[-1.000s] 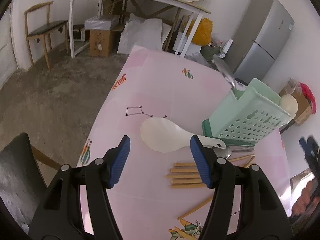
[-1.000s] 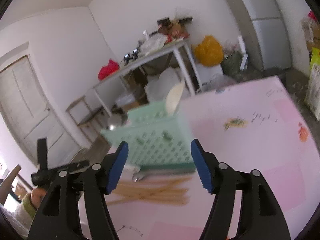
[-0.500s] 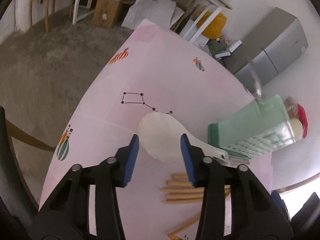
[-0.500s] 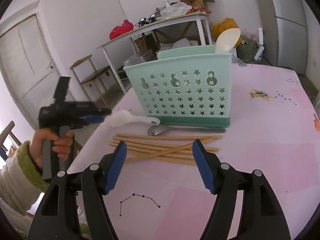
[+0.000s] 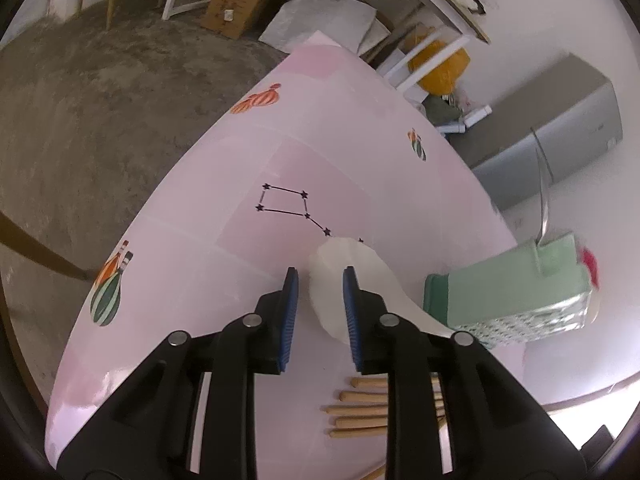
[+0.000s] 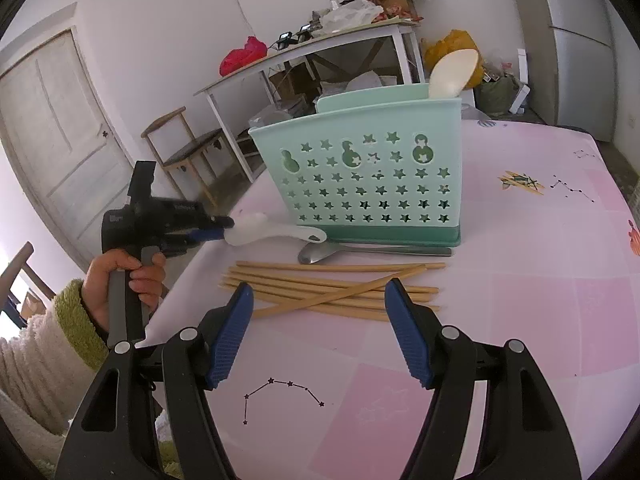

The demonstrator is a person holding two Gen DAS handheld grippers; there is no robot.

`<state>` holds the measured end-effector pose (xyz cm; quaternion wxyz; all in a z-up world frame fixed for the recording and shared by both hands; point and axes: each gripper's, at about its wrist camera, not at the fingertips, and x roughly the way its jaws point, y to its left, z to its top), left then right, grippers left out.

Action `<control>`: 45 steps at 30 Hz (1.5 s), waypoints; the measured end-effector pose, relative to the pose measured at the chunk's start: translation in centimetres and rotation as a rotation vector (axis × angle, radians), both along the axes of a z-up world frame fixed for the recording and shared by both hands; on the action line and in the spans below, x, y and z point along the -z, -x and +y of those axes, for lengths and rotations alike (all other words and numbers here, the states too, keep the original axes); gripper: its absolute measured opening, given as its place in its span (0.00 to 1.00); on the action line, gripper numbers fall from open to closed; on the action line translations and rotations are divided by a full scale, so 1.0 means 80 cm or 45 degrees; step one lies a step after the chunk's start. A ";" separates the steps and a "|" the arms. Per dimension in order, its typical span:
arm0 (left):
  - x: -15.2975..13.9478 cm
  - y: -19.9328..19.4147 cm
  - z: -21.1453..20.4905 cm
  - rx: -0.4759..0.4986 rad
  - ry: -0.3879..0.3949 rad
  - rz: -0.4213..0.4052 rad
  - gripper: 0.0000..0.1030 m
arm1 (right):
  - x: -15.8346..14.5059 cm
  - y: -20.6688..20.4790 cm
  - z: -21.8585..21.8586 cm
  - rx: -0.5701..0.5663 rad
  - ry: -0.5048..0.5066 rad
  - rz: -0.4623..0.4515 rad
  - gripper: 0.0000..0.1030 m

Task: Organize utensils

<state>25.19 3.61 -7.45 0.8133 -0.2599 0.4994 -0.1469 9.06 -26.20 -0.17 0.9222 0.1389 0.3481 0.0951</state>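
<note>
My left gripper (image 5: 318,300) has just been closing around the white rice spoon (image 5: 352,280), but I cannot tell if it pinches yet. The spoon is smooth and flat, lying on the pink table (image 6: 520,288) beside the green basket (image 6: 360,184). My right gripper (image 6: 320,332) hangs wide open over the chopsticks (image 6: 320,284), holding nothing.

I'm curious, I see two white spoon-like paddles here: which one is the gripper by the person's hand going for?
The white plastic rice paddle lying flat on the pink table; the left gripper straddles its scoop. The other white paddle stands upright in the mint-green holder.
</note>
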 end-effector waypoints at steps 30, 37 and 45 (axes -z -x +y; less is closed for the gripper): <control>-0.006 0.028 0.012 -0.016 -0.188 -0.182 0.05 | 0.021 -0.110 0.055 -0.122 0.488 0.111 0.25; -0.004 0.030 0.022 -0.017 -0.178 -0.197 0.05 | 0.056 -0.148 0.045 -0.052 0.477 0.267 0.11; 0.000 0.029 0.028 -0.013 -0.147 -0.200 0.05 | 0.060 -0.152 0.059 -0.104 0.472 0.372 0.07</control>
